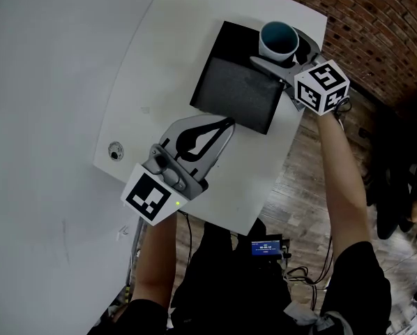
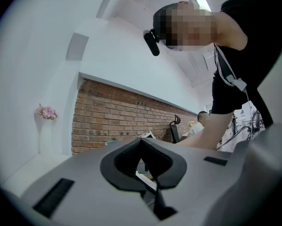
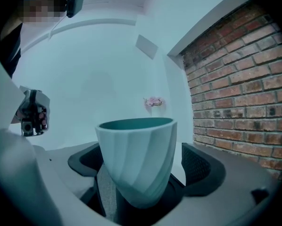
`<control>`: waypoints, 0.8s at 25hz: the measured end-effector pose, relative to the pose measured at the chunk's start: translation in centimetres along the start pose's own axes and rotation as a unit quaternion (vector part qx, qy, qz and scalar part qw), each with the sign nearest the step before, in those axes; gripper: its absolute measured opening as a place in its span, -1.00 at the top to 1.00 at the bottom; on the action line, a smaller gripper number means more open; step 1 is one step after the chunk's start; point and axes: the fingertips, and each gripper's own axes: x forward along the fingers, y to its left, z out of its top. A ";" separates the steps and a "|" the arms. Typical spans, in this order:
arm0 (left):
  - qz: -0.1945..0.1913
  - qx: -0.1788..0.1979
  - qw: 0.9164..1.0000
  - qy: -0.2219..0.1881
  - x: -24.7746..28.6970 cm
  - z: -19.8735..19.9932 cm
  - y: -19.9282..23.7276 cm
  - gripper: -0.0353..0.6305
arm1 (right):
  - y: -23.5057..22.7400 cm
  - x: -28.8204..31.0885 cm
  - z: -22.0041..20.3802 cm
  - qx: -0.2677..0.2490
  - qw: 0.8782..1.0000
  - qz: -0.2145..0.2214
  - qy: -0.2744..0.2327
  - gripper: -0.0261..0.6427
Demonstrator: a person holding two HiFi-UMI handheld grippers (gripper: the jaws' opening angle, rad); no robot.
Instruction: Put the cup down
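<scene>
A pale blue ribbed cup (image 1: pixel 279 39) with a teal inside stands upright at the far right corner of the black mat (image 1: pixel 236 82). My right gripper (image 1: pixel 284 49) reaches around it from the right. In the right gripper view the cup (image 3: pixel 136 149) fills the space between the jaws of the right gripper (image 3: pixel 145 171), and the dark pads (image 3: pixel 202 166) stand off its sides, so that gripper is open. My left gripper (image 1: pixel 224 125) is shut and holds nothing; it hovers over the white table (image 1: pixel 167 54) at the mat's near corner. The left gripper's (image 2: pixel 142 142) tips meet in its own view.
The table's curved edge runs close to the right of the cup, with wooden floor (image 1: pixel 313 187) below it. A brick wall (image 1: pixel 376 26) lies beyond. A small round fitting (image 1: pixel 115 151) sits in the table at the left. Cables and a small device (image 1: pixel 268 246) hang by my body.
</scene>
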 end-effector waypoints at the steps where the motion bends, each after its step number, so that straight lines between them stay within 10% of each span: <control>1: 0.001 0.000 1.000 0.000 0.0 0.0 0.0 0.87 | -0.1 -0.2 0.1 0.001 1.000 -0.002 -0.001 -0.56; 20: 0.023 0.010 0.999 -0.020 -2.1 2.5 -2.6 0.87 | 1.8 -6.2 1.8 0.085 0.996 -0.033 -0.025 -0.55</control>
